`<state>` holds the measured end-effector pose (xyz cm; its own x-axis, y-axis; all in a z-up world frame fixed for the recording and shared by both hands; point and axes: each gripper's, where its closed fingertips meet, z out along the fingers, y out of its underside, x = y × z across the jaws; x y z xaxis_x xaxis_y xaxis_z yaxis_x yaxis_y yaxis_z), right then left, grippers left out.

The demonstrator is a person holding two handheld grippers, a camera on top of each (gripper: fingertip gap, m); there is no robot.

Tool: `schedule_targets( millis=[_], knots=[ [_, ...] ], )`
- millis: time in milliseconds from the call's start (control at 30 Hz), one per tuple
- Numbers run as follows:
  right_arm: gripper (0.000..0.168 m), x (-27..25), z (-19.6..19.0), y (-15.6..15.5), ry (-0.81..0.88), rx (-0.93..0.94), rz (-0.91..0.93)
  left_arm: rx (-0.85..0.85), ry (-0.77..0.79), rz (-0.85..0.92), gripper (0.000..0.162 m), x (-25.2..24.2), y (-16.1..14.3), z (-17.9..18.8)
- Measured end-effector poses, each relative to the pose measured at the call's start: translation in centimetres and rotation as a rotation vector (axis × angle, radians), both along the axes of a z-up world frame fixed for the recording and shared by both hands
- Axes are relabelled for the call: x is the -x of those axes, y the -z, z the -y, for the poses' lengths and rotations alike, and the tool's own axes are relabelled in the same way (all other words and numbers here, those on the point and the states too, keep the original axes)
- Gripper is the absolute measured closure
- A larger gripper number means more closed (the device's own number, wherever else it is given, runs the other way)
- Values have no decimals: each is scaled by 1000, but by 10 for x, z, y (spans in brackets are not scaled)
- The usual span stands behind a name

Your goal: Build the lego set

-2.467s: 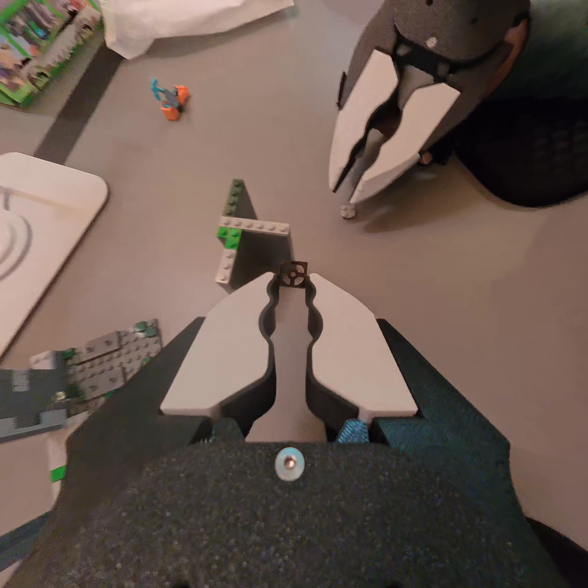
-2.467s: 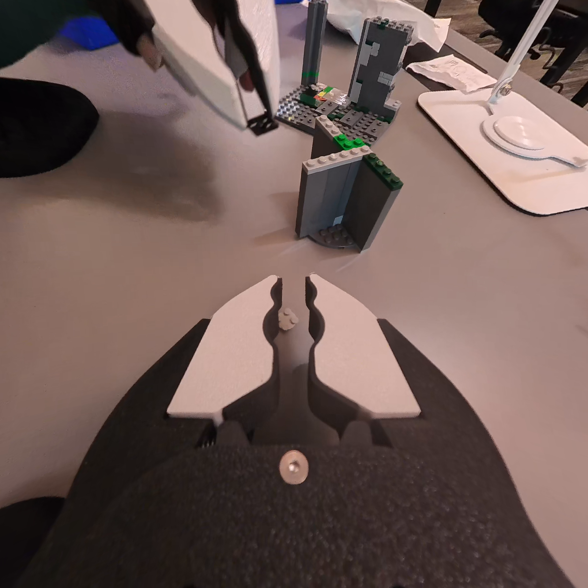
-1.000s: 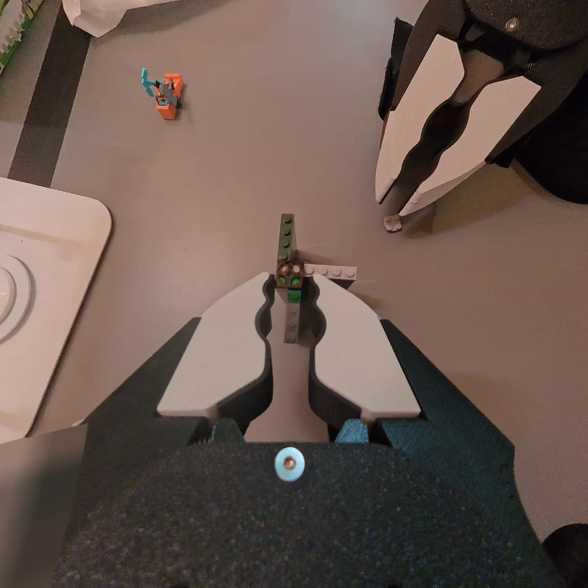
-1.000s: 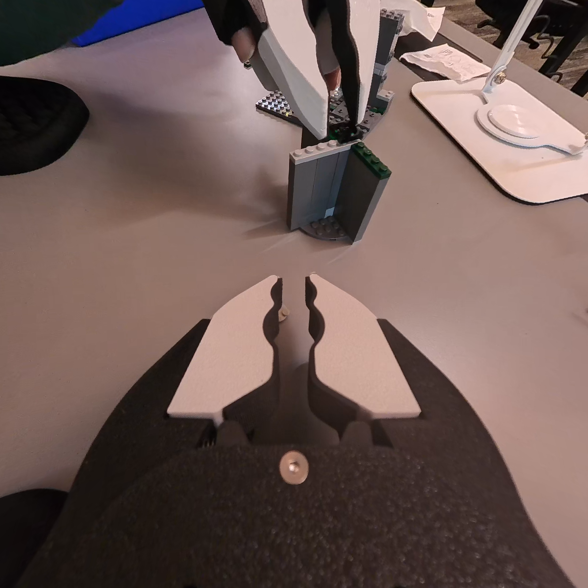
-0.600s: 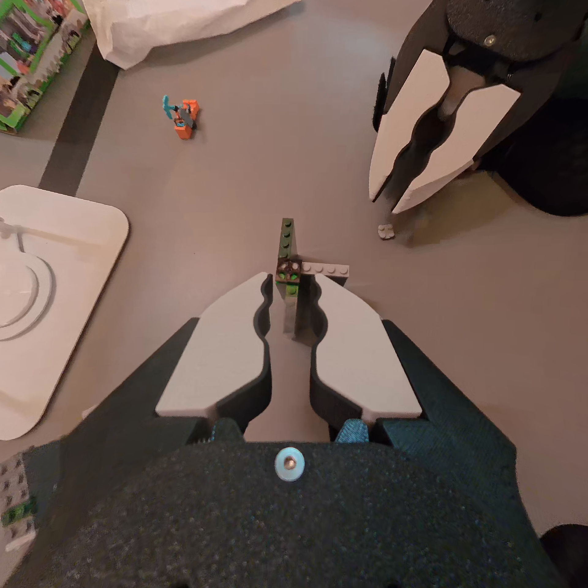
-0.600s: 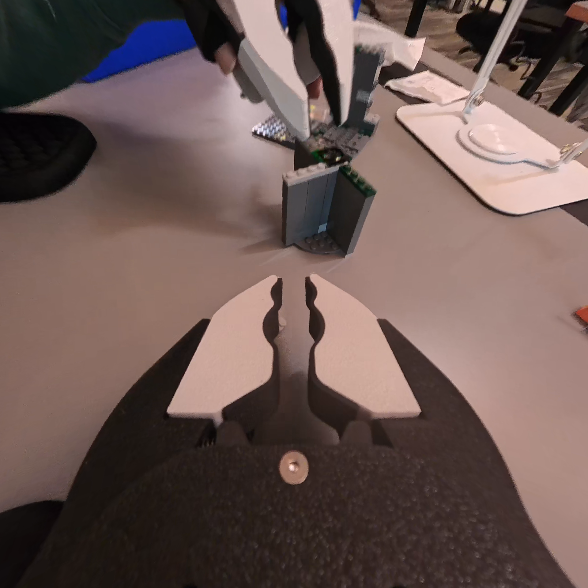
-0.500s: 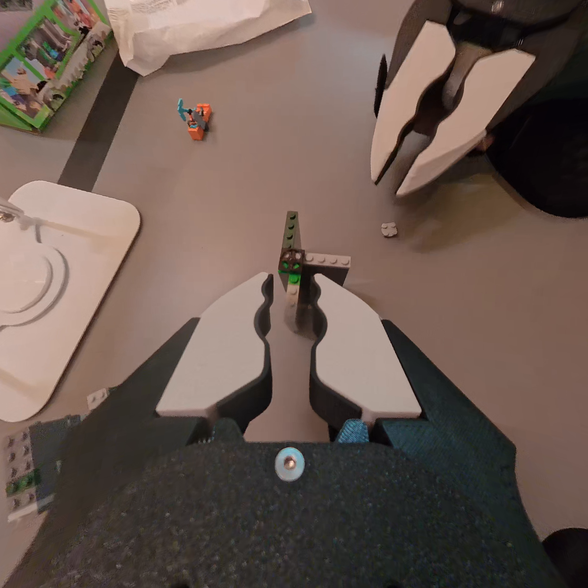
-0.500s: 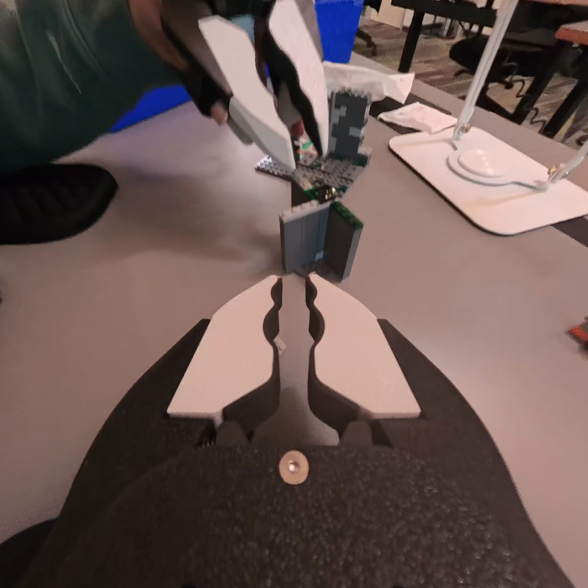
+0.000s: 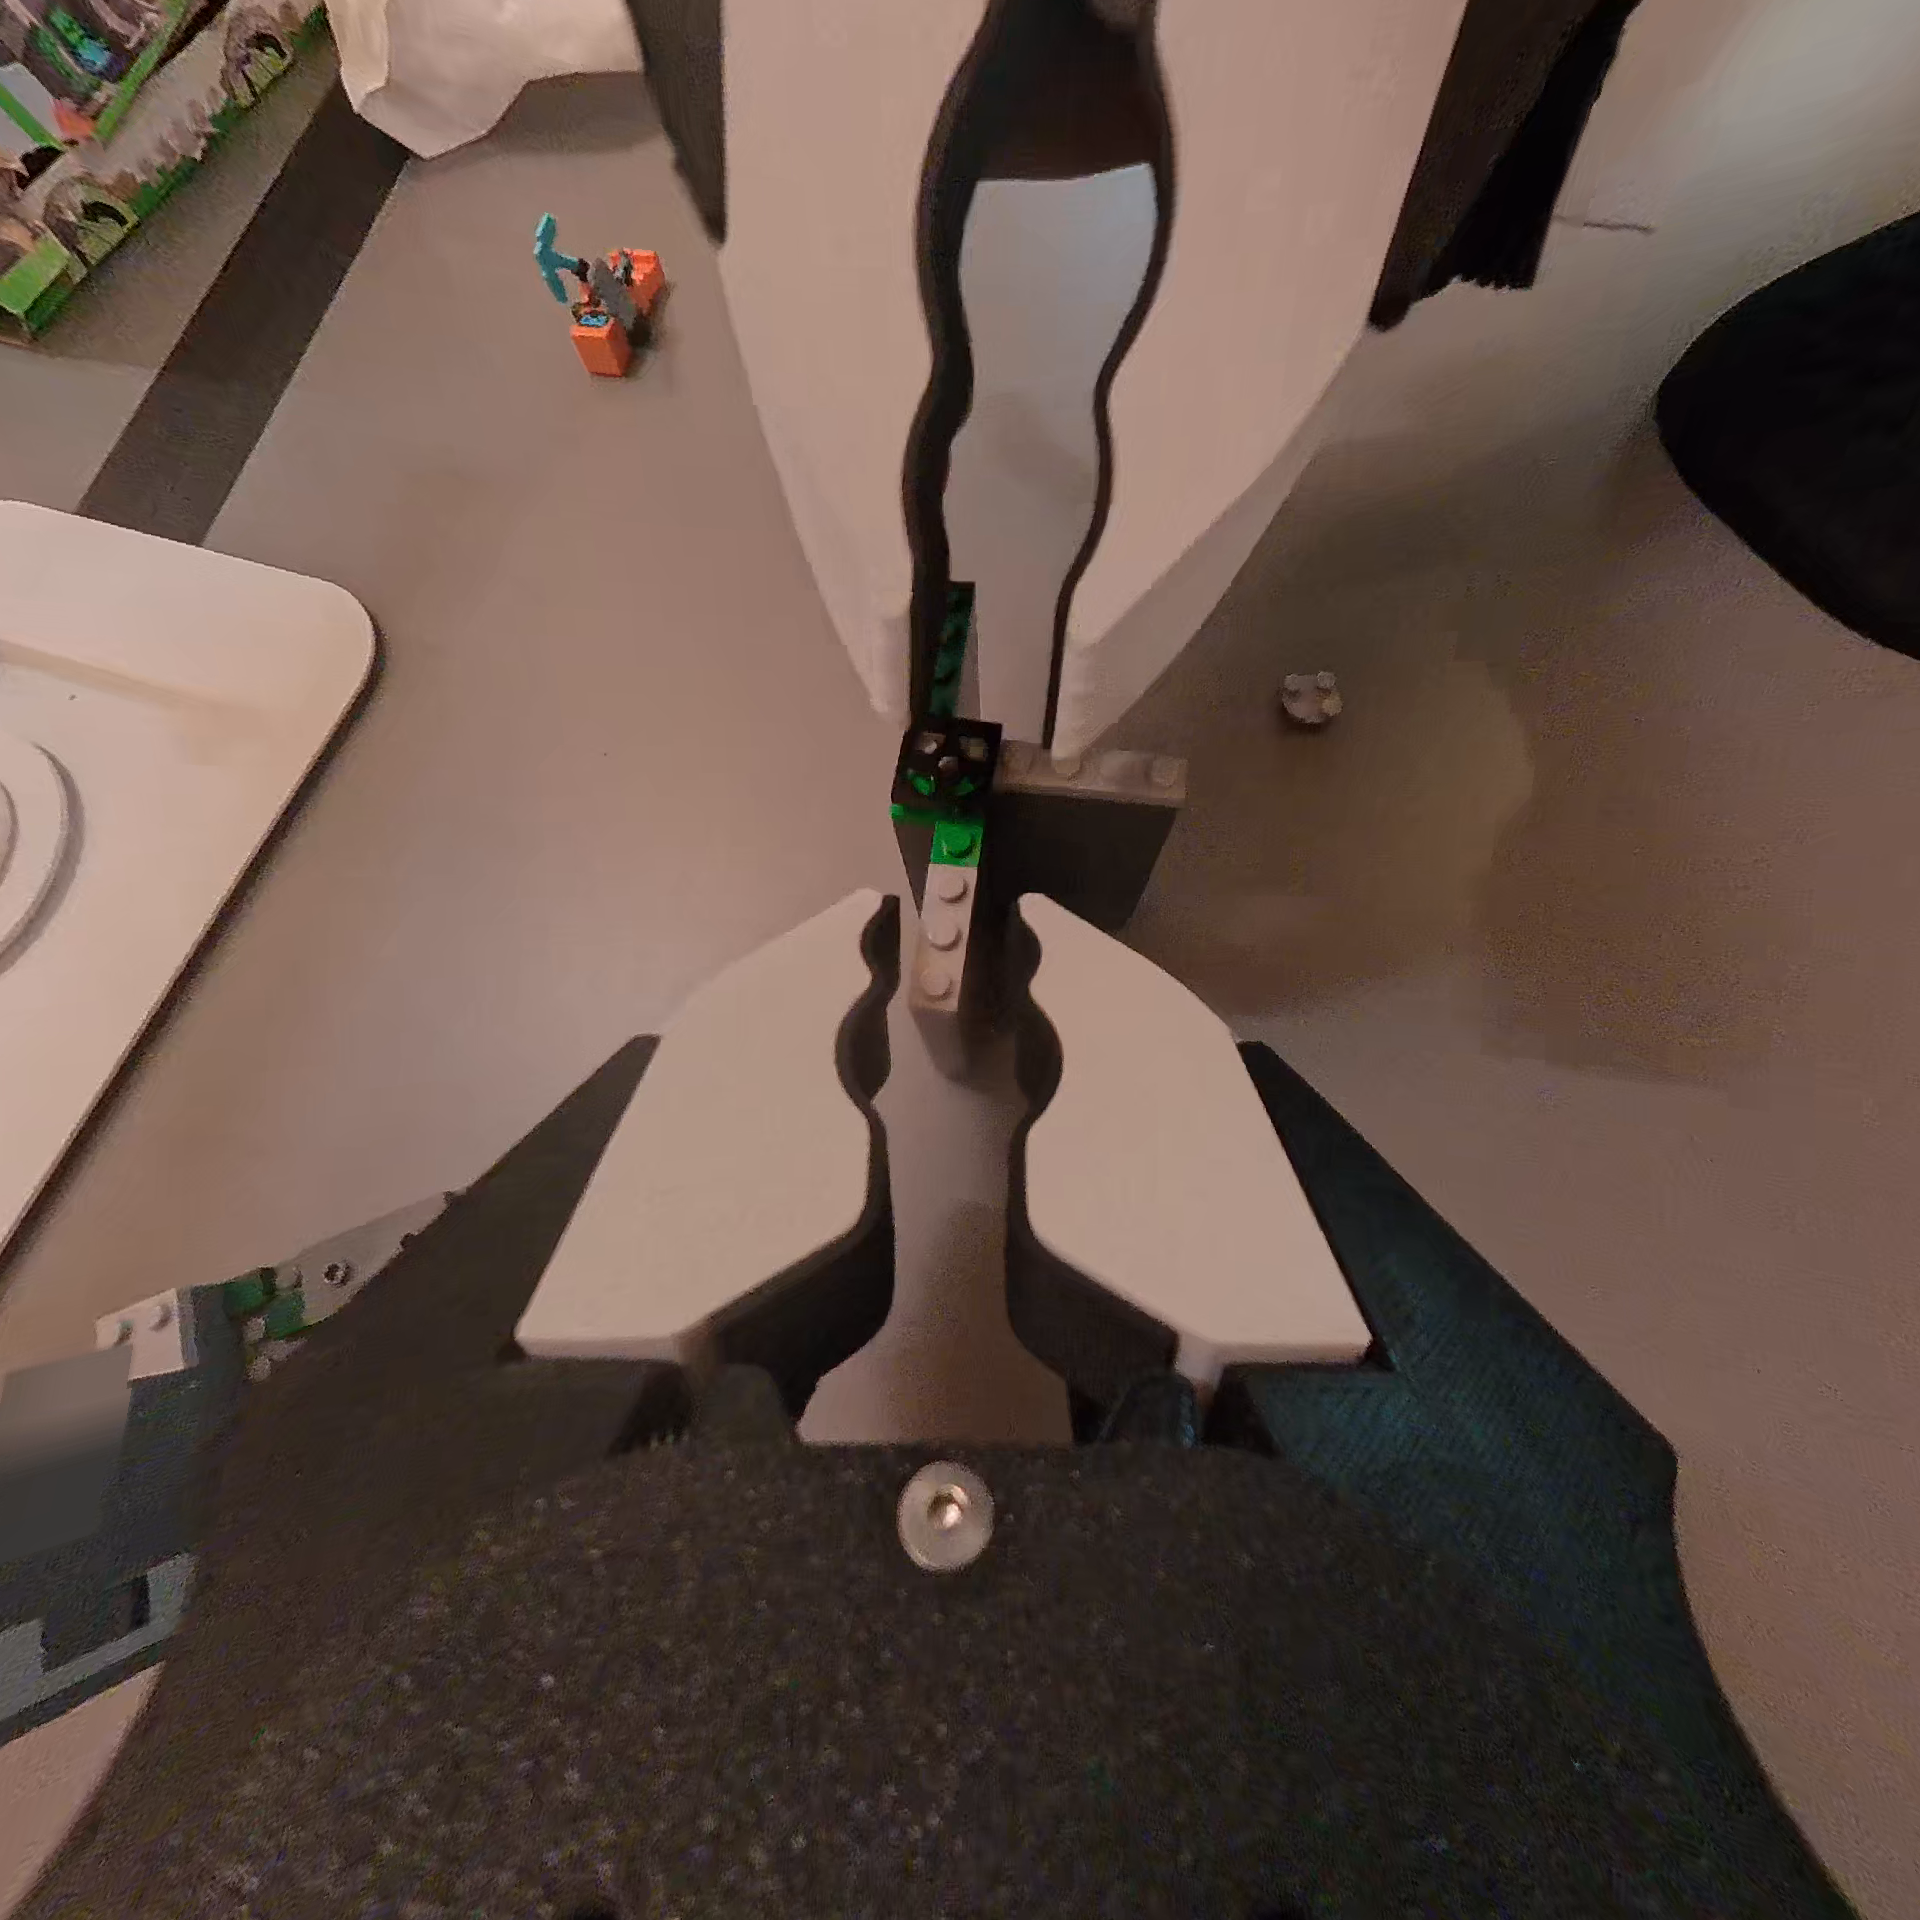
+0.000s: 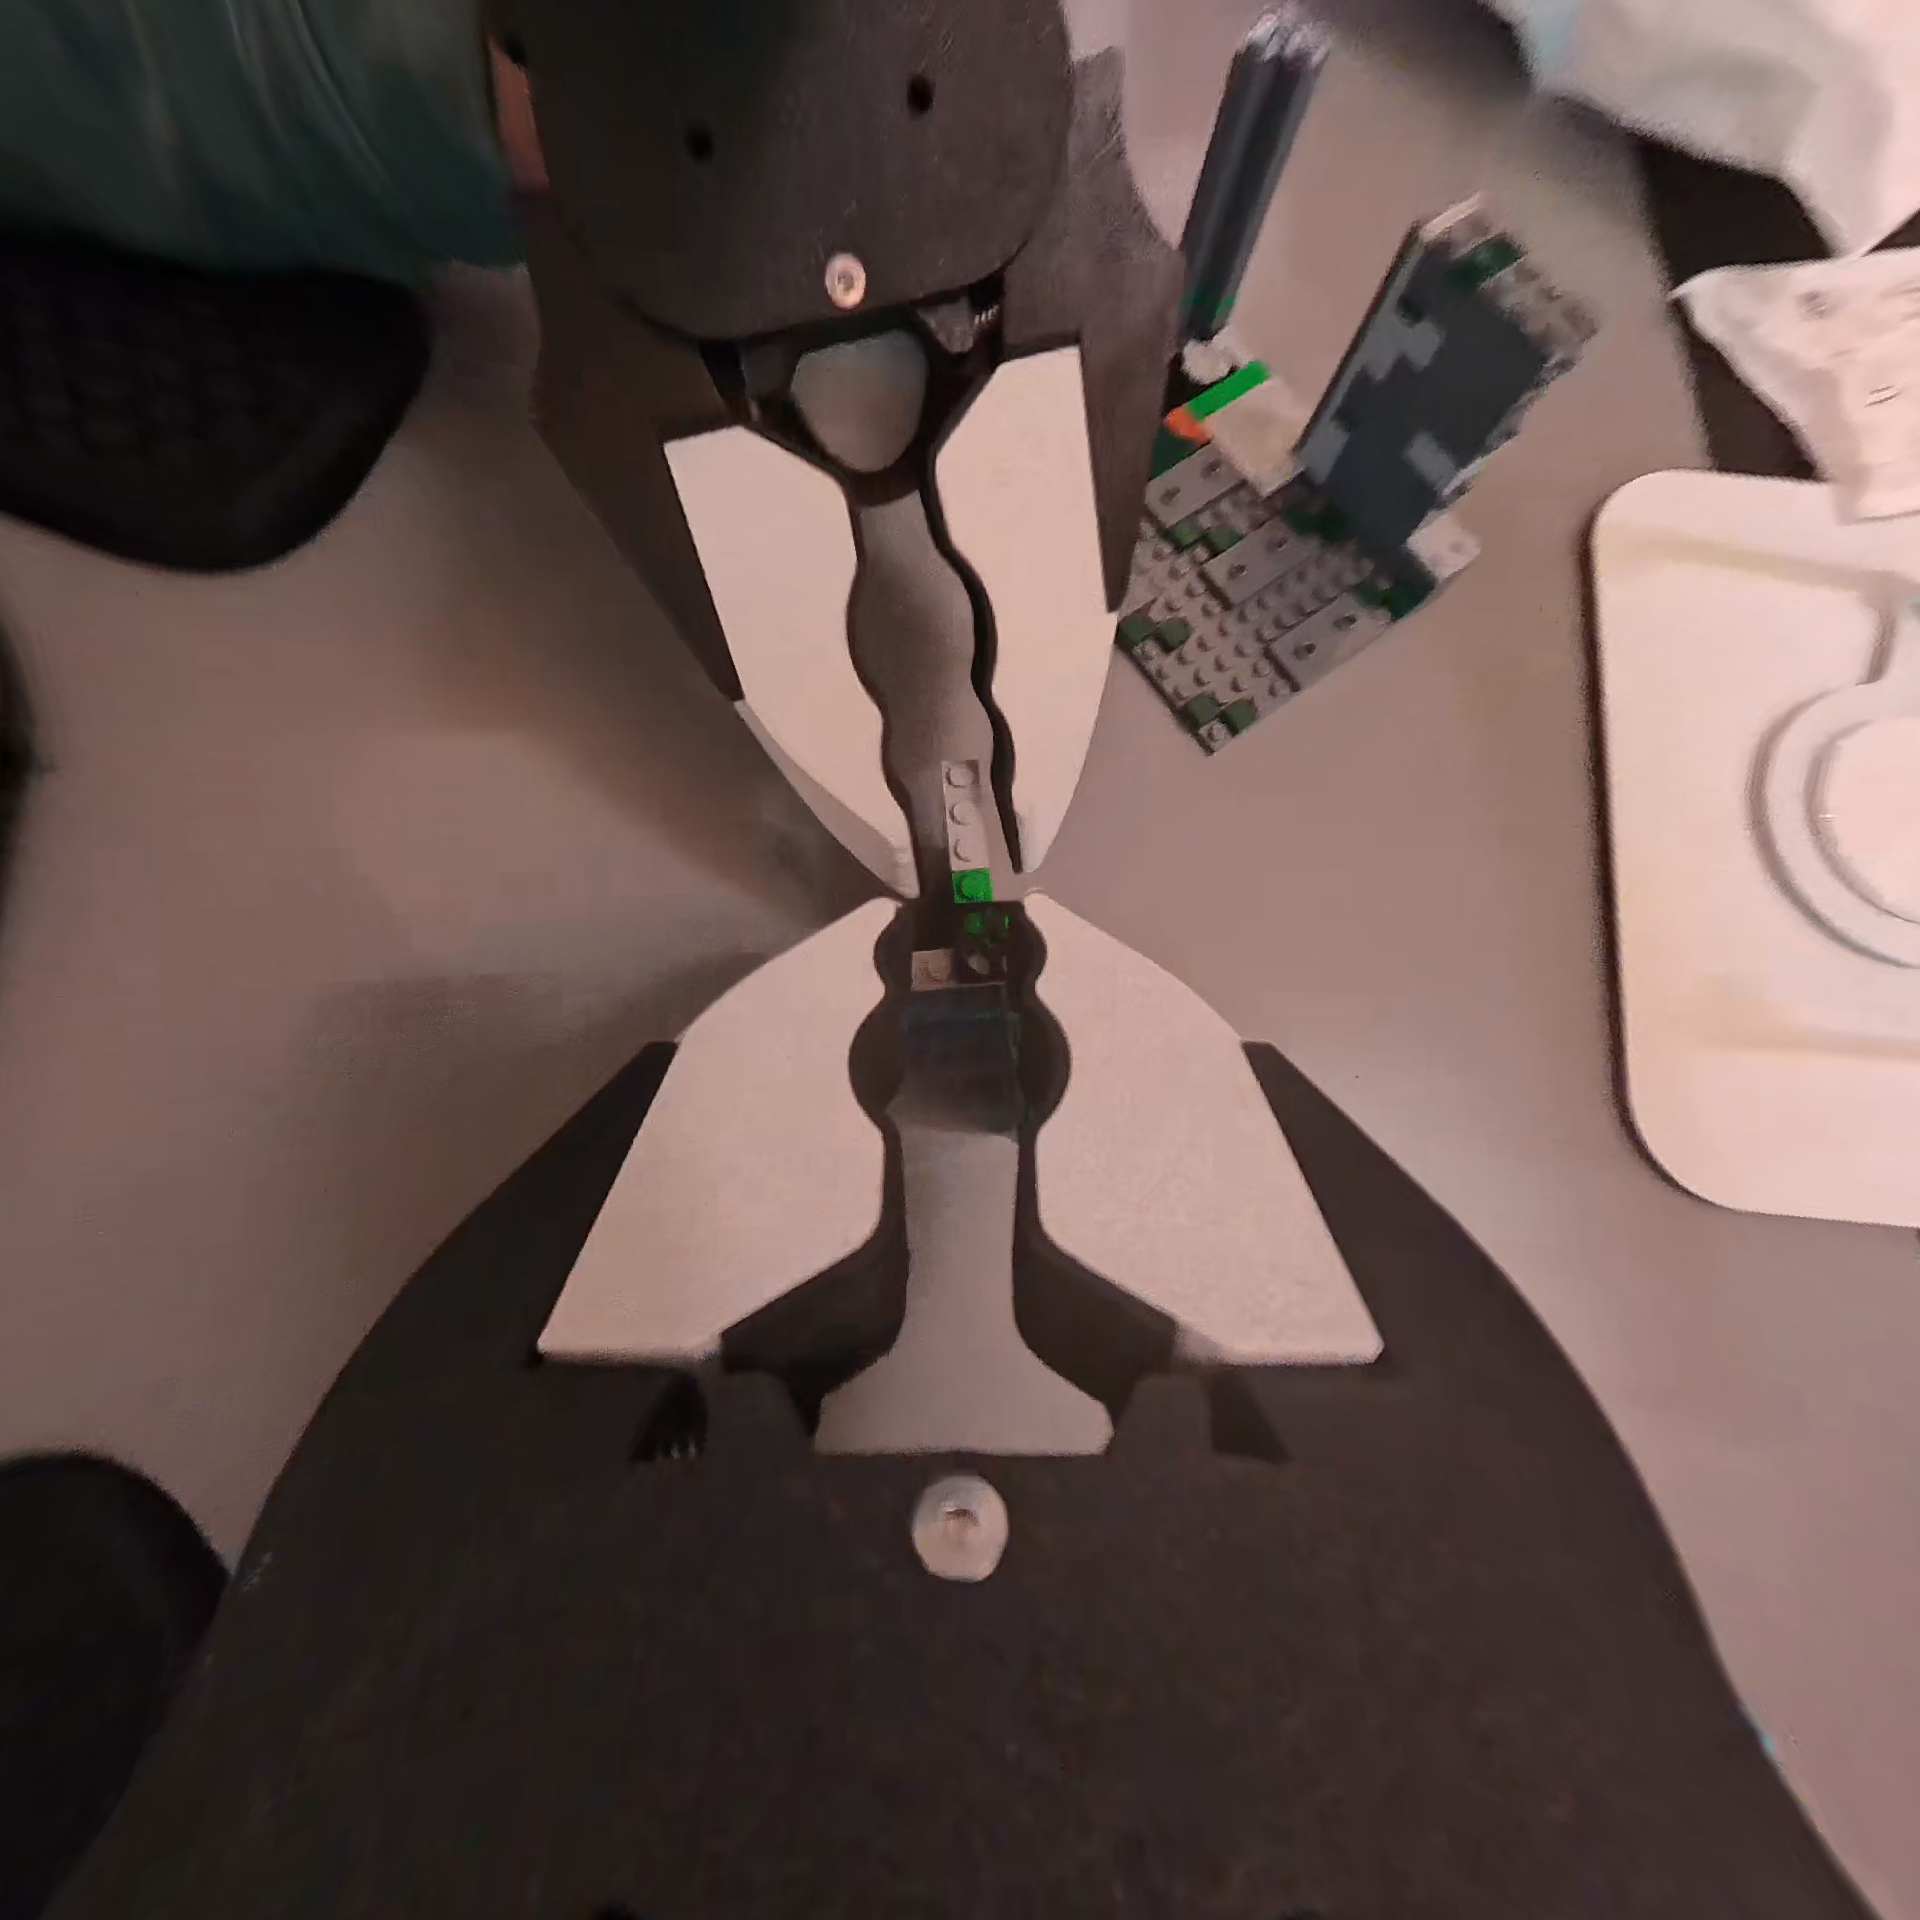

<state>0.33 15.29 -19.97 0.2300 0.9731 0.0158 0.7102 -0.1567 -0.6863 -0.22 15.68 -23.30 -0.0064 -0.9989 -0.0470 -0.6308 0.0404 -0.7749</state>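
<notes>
A small wall assembly stands on the grey table: a light grey wall, a dark green wall, another grey wall and a black square piece on top where they meet. My left gripper is open, its fingers on either side of the near grey wall, not pressing it. My right gripper comes in from the far side, open, straddling the dark green wall. In the right wrist view the right gripper faces the left gripper tip to tip over the assembly.
A small round grey piece lies to the right. An orange and teal figure lies at the far left. A white lamp base is on the left. A studded baseplate build stands beyond it. A box and a white bag lie far off. Both grippers' tips are close together, under 4 cm apart.
My right gripper has left the small round piece, swung over the wall assembly and opened wider around the dark green wall. My left gripper has stayed open around the grey wall.
</notes>
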Motion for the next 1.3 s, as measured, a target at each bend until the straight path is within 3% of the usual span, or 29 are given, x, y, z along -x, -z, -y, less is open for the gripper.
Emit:
schedule_targets(
  millis=[333,533,1300],
  knots=[
    [154,-2,-6,8,-73,53,152,11,23,19,149,0,6,2],
    [168,-4,-7,13,-94,81,201,20,28,26,149,-1,7,3],
    [168,-5,-5,17,-210,-2,453,49,22,44,154,-6,13,4]
  ],
)
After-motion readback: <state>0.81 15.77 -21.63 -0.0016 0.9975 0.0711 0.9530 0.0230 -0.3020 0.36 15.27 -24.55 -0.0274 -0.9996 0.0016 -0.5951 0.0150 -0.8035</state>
